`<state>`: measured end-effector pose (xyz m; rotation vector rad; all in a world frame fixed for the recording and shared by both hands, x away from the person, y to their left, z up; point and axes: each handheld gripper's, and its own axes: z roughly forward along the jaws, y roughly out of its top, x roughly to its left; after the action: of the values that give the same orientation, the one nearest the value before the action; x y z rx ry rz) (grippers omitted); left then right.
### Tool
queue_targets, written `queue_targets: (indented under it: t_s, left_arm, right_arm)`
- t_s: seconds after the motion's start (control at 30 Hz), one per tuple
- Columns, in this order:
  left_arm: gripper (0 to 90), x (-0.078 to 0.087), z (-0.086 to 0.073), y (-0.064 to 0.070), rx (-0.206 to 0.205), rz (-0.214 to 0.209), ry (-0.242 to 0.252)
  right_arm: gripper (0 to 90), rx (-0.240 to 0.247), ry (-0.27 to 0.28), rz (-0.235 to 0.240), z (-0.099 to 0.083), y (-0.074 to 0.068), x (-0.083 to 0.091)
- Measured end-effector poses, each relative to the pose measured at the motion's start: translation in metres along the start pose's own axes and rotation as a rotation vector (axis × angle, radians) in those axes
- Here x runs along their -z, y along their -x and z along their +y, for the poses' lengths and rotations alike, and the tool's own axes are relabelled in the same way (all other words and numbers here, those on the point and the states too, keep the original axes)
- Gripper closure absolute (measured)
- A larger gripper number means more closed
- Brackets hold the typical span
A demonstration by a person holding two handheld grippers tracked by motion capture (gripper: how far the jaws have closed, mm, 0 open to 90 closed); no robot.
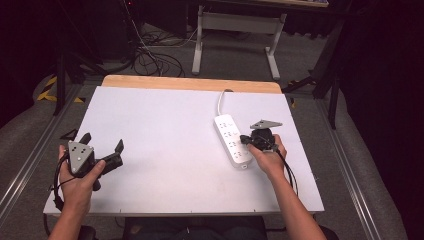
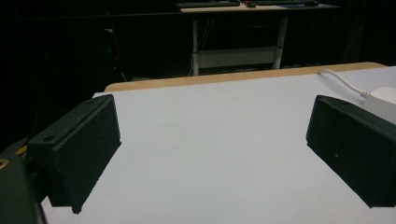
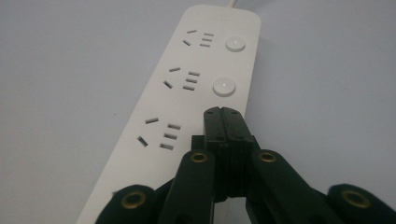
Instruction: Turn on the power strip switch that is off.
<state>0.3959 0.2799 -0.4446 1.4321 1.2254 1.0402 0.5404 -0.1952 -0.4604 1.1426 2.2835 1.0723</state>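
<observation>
- Overhead, a white table top [image 1: 165, 150] with a bare wood strip [image 1: 190, 83] along its far edge; dark floor and a tangle of cables [image 1: 150, 57] beyond it.
- White power strip [image 1: 233, 140] lies flat on the right half of the table, long axis running near-to-far, tilted slightly. Its white cord [image 1: 221, 100] leaves the far end and runs toward the far edge.
- Right gripper [image 1: 246, 140], held in the right hand [image 1: 270, 152], sits at the right side of the power strip, near its middle, pointing left onto it.
- Right gripper view: jaws pressed together, nothing between them; the closed tip [image 3: 223, 112] rests on or just over the power strip [image 3: 182, 107], on the button side below the second round button [image 3: 223, 87]. Contact cannot be confirmed.
- Same view: three socket groups visible along the strip, two round white buttons clear of the gripper, the far one [image 3: 235, 44] by the cord end.
- Left gripper [image 1: 102, 147], held in the left hand [image 1: 77, 182], at the near left corner of the table, well apart from the power strip, grey three-cornered plate [image 1: 80, 151] on top.
- Left gripper view: jaws wide apart, empty, bare table [image 2: 210, 140] between them; the cord [image 2: 343, 84] and an end of the strip [image 2: 385, 100] show at far right.
</observation>
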Motion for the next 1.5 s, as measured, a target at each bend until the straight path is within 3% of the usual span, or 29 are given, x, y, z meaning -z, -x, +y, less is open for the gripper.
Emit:
queue_targets:
  t_s: [0.13,0.27,0.87,1.5]
  left_arm:
    - [3.5,-0.0002,-0.0001,0.0003,0.001,-0.001,0.001]
    - [3.5,0.0004,-0.0003,0.0001,0.0,-0.001,-0.001]
    - [3.6,0.0022,-0.0008,-0.0008,0.0,0.003,0.003]
    - [4.0,0.0036,-0.0009,-0.0024,0.007,0.007,0.001]
  right_arm:
    - [90.0,-0.01,0.0,-0.019,-0.0013,-0.0026,-0.0008]
    - [90.0,-0.036,0.002,-0.004,-0.0026,-0.0004,-0.0007]
    - [90.0,-0.01,0.014,-0.033,-0.0028,-0.0084,-0.0067]
    - [90.0,-0.021,0.012,-0.037,-0.0025,-0.008,-0.0056]
